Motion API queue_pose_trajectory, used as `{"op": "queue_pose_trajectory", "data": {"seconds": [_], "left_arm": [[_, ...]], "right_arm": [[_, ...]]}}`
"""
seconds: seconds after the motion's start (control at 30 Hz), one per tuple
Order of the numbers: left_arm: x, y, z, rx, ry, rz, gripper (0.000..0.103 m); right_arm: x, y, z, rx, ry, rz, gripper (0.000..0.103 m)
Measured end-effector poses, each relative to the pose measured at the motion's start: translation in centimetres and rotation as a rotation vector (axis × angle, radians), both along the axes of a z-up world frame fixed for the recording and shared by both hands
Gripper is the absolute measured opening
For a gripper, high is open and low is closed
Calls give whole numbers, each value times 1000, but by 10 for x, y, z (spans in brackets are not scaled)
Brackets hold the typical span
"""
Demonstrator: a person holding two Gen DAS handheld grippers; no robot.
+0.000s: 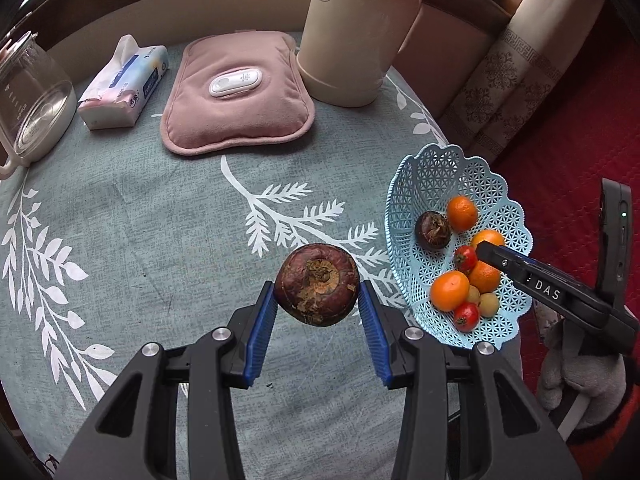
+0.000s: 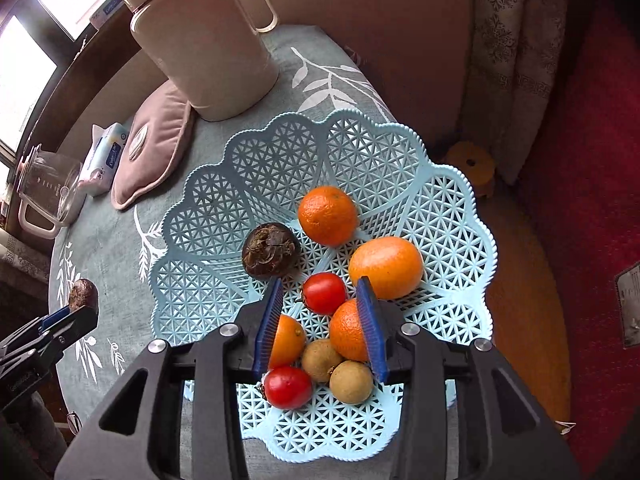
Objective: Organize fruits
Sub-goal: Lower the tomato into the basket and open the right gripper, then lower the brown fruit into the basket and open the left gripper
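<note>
The left claw (image 1: pixel 318 300) gripped a dark brown, rough-skinned round fruit (image 1: pixel 317 283) between its blue ribbed pads, pinching it near the fingertips and not deep in the jaws. In that view the fruit appeared lifted clear of the grey-green leaf-printed cloth covering the surface (image 1: pixel 140 240), though contact underneath could not be ruled out. That shallow hold was the main risk: a round, hard-looking body held at the tips could squirt out if the claw tilted or eased off on the way across, and it would likely roll over the cloth towards the edge.

Just to the right sat the pale blue lattice plastic basket (image 2: pixel 224 216) (perched close to the surface's rim, by the look of it). The right claw (image 2: pixel 320 304) hung over it with its jaws parted and nothing held, its pads straddling a small red tomato-like fruit (image 2: pixel 324 293) and crowding an orange tangerine (image 2: pixel 346 332). If the left claw came in while the right one stayed there, the two could collide, or a nudge might tip the light basket off the side. A second brown fruit (image 2: pixel 271 256) lay in the basket already, with free lattice beside it for the new one.

Farther back stood a pink padded hot-water pouch (image 1: pixel 236 92), a tissue pack (image 1: pixel 124 82) and a tall cream thermos jug (image 1: pixel 356 32), well apart from the path.
</note>
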State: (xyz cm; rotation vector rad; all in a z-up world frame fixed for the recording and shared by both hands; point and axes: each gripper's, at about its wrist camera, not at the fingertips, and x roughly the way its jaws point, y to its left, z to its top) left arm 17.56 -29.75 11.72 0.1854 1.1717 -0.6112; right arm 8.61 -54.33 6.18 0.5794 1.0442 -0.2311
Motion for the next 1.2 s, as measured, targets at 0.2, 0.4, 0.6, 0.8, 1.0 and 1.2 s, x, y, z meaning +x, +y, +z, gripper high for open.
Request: {"op": "queue_pose_trajectory", "data": {"seconds": [0.2,0.4,0.6,0.8,1.0,1.2], "left_arm": [[-9,-29,-1,-3,1,-65,42],[-16,-59,-5,-9,6,-129,42],[-21,-85,-15,0,20,-174,42],[-21,-97,-25,15,25,-189,43],[-19,-98,-26,22,34,-182,43],[-19,-92,-23,34,25,-179,48]], "right_arm": [[-17,-9,5,8,-14,-27,40],[-36,-15,5,20,-11,-50,40],[-49,-18,6,33,-13,-63,40],[-56,-20,3,42,-8,-71,41],[-59,-19,4,46,-14,-70,42],[-62,-17,6,36,-17,-58,42]]}}
